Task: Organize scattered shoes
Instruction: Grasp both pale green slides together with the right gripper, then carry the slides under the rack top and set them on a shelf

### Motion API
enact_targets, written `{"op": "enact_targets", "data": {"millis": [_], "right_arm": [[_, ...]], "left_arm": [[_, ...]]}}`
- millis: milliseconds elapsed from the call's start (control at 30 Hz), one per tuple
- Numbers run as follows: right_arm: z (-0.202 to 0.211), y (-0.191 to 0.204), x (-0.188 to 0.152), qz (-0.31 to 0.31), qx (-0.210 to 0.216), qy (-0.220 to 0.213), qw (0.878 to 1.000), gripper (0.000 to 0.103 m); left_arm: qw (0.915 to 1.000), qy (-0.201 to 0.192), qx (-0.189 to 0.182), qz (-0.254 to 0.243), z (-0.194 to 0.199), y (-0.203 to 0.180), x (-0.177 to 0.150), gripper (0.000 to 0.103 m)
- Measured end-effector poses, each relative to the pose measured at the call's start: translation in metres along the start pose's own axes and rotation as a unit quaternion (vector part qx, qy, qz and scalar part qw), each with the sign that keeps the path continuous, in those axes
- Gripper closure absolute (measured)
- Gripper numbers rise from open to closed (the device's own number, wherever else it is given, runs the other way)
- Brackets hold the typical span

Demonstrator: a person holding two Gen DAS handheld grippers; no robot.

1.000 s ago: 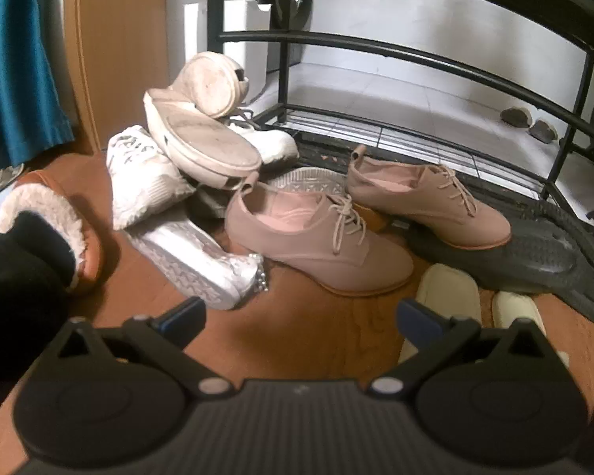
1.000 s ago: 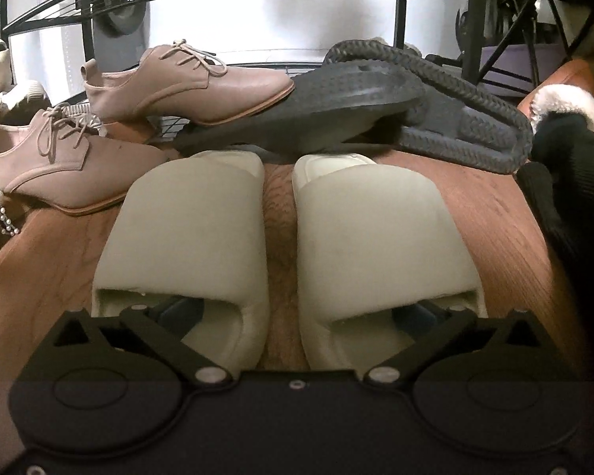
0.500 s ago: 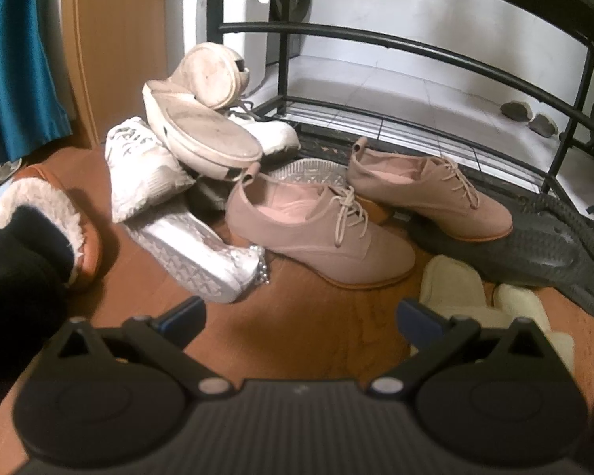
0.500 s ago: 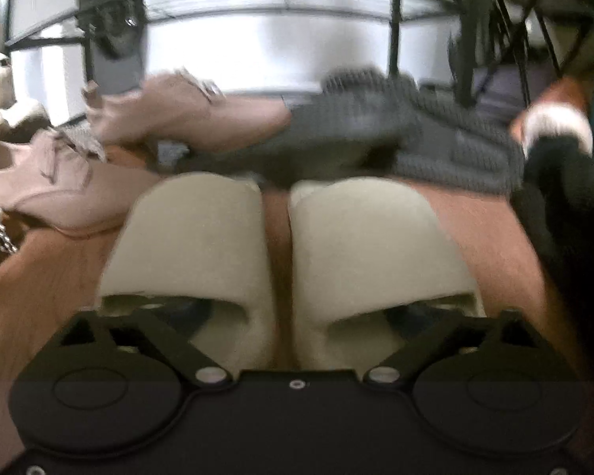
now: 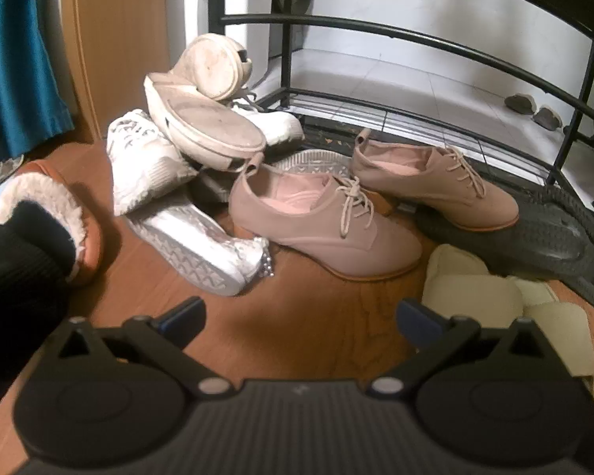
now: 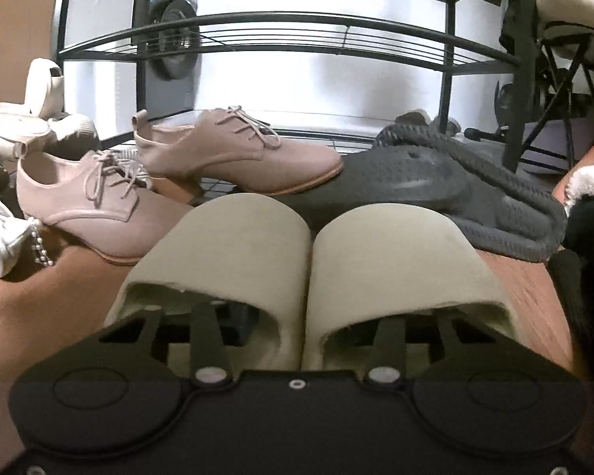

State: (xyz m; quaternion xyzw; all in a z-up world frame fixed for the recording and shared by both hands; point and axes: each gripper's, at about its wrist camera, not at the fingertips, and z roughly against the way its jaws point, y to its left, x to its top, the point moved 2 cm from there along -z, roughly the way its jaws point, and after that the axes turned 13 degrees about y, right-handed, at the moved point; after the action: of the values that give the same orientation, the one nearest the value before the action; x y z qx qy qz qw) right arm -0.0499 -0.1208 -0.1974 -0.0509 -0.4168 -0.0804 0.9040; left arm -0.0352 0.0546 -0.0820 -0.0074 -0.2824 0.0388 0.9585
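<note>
now the right gripper [image 6: 303, 316] has a finger inside each of the two cream slippers [image 6: 233, 257], and its jaws are drawn in close, pinching the slippers' inner walls together so that the pair sits touching side by side right in front of it. the fingertips themselves are hidden under the slipper uppers. just beyond the slippers lies a dark grey sandal [image 6: 435, 186], sole up, with a braided edge. ahead and to the left of this gripper stand two pink lace-up shoes [image 6: 233, 154]; the farther one rests its toe on the sandal, the nearer one stands on the wood floor [image 6: 59, 297]. behind them all rises a black wire shoe rack [image 6: 297, 39].

the left gripper [image 5: 301, 316] hangs above bare floor with its jaws spread wide and nothing between them. straight ahead of it stands the nearer pink shoe, with the farther one behind and to the right. ahead and to its left is a heap of white sneakers [image 5: 146, 158], some tipped over with soles showing. to its right, close by, the cream slippers show at the edge of its view, with the sandal just past them. at its far left a person's black sock [image 5: 23, 253] sits in a brown fur-lined slipper [image 5: 59, 206].
</note>
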Motion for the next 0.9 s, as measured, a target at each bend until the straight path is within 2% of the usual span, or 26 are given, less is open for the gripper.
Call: {"op": "enact_targets", "data": {"millis": [167,300,400,467,700,800,900], "right_arm": [[0.014,-0.01,0.012,-0.025,0.021,0.018,0.999,0.072],[0.032,-0.011,0.012,-0.033,0.035,0.048,0.998,0.073],[0.044,-0.01,0.017,-0.044,0.058,0.072,0.995,0.073],[0.057,-0.016,0.027,-0.057,0.089,0.083,0.991,0.073],[0.092,-0.028,0.049,-0.074,0.09,0.015,0.993,0.071],[0.104,-0.033,0.063,-0.09,0.108,0.005,0.99,0.071],[0.118,-0.032,0.07,-0.077,0.138,0.001,0.987,0.071]], "left_arm": [[0.9999,-0.005,0.004,0.014,0.003,0.006,0.001,0.001],[0.9996,-0.013,0.007,0.023,0.008,0.011,0.003,0.001],[0.9992,-0.02,0.005,0.035,0.013,0.017,0.003,0.001],[0.9987,-0.025,0.005,0.044,0.018,0.022,0.003,0.0],[0.9974,-0.037,0.003,0.062,0.024,0.03,0.005,0.001],[0.9973,-0.038,0.003,0.063,0.024,0.031,0.006,0.001],[0.997,-0.035,0.003,0.068,0.023,0.031,0.007,0.001]]}}
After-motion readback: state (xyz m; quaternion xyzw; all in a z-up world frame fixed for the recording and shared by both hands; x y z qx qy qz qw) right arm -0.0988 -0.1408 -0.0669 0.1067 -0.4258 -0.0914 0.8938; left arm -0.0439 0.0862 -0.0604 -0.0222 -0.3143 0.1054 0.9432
